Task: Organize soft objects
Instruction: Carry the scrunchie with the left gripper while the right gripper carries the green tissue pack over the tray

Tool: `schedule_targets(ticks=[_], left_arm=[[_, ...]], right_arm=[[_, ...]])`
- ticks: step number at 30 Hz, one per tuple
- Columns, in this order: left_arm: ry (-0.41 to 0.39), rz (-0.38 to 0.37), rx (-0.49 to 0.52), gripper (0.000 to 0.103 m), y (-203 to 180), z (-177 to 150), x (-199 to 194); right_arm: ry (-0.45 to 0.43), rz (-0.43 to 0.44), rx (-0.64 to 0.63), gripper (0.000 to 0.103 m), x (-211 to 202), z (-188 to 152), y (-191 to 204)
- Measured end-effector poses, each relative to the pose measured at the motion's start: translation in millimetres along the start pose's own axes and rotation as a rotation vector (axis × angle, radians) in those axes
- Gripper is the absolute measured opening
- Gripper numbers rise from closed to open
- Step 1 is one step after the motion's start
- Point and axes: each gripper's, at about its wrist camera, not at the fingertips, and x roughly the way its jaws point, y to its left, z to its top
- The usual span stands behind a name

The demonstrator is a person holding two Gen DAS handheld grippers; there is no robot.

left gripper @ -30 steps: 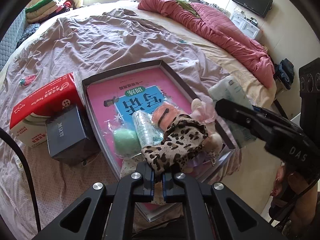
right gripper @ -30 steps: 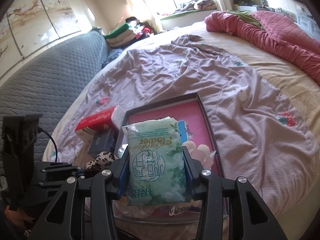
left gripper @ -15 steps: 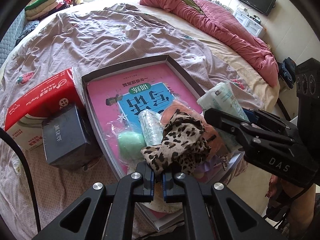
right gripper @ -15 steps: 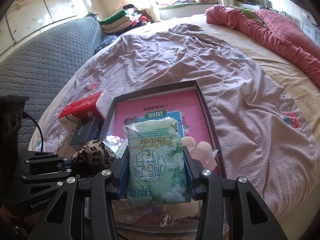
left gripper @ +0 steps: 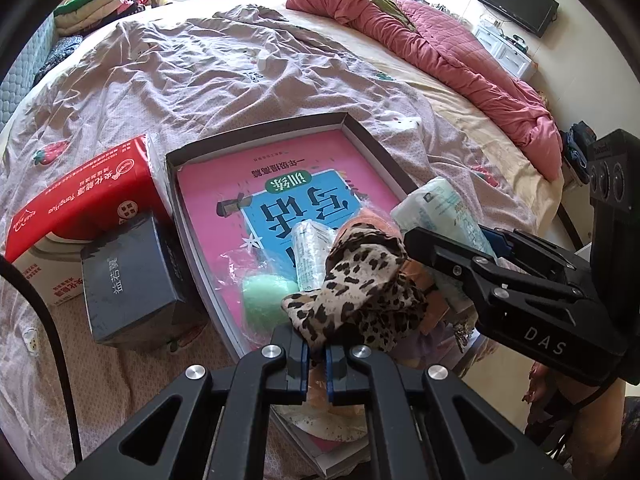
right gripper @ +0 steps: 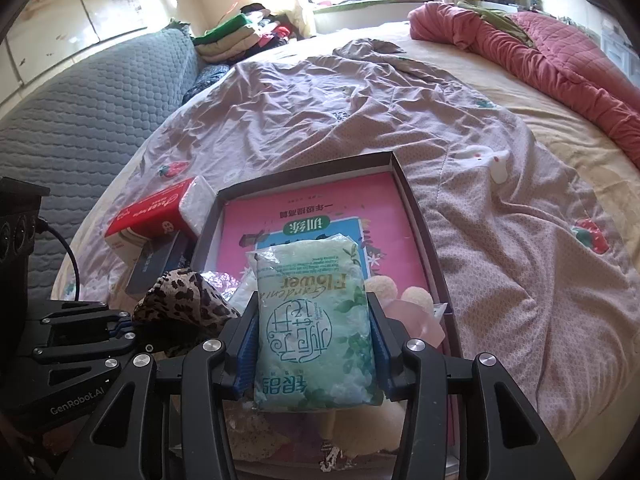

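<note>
1. Rumpled mauve bedsheet (right gripper: 400, 128) with strawberry prints covers the bed; a dark shallow box (left gripper: 372, 140) lies on it, holding a pink book (left gripper: 248, 184).
2. Left gripper (left gripper: 317, 364) has its jaws nearly closed, pinching the leopard-print cloth (left gripper: 360, 280), which bunches up just ahead of the fingertips over the box's near end.
3. Right gripper (right gripper: 312, 344) clamps a pale green tissue pack (right gripper: 312, 320) between its pads, held above the box.
4. Pack's print reads "Flower", upside down; its long axis runs along the fingers.
5. Red tissue pack (left gripper: 92, 196) and black carton (left gripper: 132, 280) sit left of the box.
</note>
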Motion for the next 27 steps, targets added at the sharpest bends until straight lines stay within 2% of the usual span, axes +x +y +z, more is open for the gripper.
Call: schedule_targets(ticks=[27], left_arm=[[0.005,0.005,-0.031,0.006,5.5,7.1,5.3]], right_arm=[[-0.020,-0.036,-0.014,0.055,-3.9,1.9,-1.0]])
